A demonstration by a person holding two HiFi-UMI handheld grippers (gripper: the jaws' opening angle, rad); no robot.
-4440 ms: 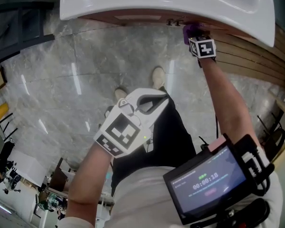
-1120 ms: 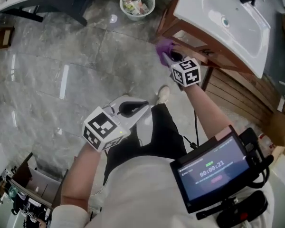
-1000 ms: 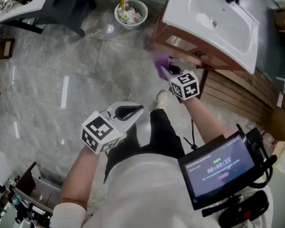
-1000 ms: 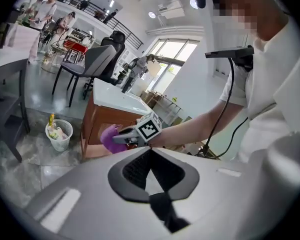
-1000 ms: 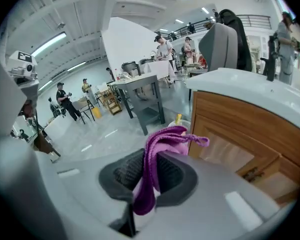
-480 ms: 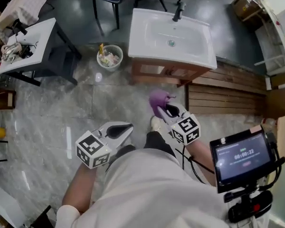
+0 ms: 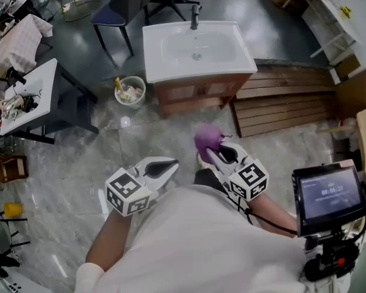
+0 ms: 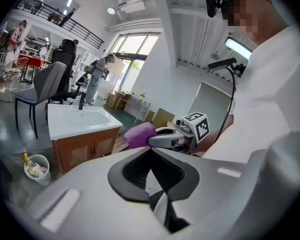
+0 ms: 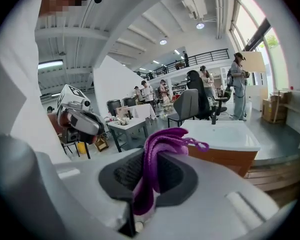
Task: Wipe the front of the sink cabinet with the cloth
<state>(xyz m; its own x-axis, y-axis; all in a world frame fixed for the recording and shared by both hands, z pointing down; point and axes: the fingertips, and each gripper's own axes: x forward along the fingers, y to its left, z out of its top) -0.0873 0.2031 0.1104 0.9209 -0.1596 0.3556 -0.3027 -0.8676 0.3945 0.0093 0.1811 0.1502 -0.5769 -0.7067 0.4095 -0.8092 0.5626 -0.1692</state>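
Observation:
The brown sink cabinet (image 7: 192, 93) stands under a white basin (image 7: 195, 49) at the top of the head view, well away from both grippers. My right gripper (image 7: 212, 153) is shut on a purple cloth (image 7: 207, 137), which bunches out past its tips; the cloth (image 9: 157, 156) is pinched between the jaws in the right gripper view, with the cabinet (image 9: 229, 156) beyond. My left gripper (image 7: 165, 165) hangs at the lower left, shut with nothing in it. In the left gripper view the cabinet (image 8: 82, 145) is at left and the cloth (image 8: 139, 134) sits near the middle.
A wastebasket (image 7: 130, 91) with rubbish stands left of the cabinet. Wooden slats (image 7: 283, 99) lie on the floor to its right. A white table (image 7: 28, 96) and a dark chair (image 7: 117, 10) are at the left and back. A screen (image 7: 328, 194) is mounted at lower right.
The person has stood up and backed off: the cabinet and basin went from close overhead to far. The right gripper came off the cabinet front with the cloth still held.

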